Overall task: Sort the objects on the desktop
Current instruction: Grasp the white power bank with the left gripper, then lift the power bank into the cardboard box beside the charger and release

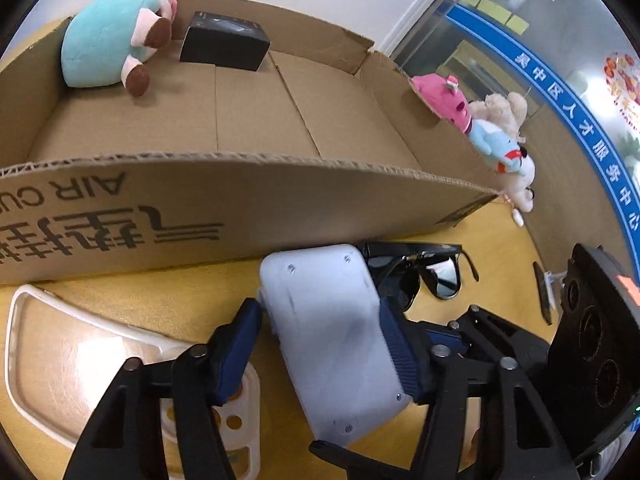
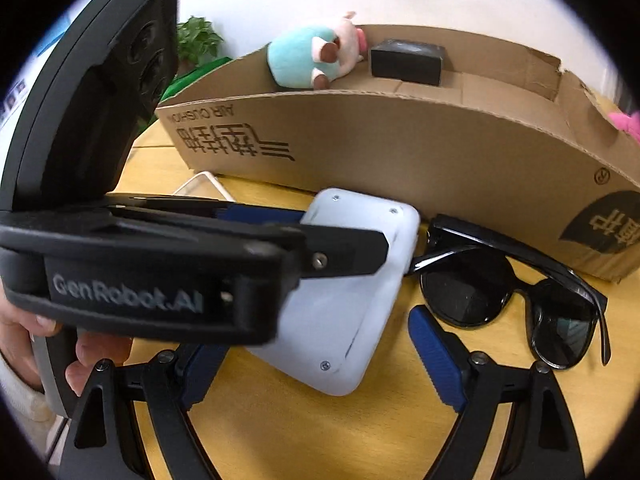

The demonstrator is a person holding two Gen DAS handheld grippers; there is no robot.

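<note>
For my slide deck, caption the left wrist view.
Left gripper clamps a white device beside sunglasses before a cardboard box.

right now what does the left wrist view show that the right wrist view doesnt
Only the left wrist view shows the white tray on the table, most of the toy pile past the box's right end, and the left gripper shut on the white device from behind its fingers.

Only the right wrist view shows the right gripper open with nothing between its fingers, the whole sunglasses, the plant, and the person's hand.

Both show the cardboard box, with the plush pig and black box inside it.
</note>
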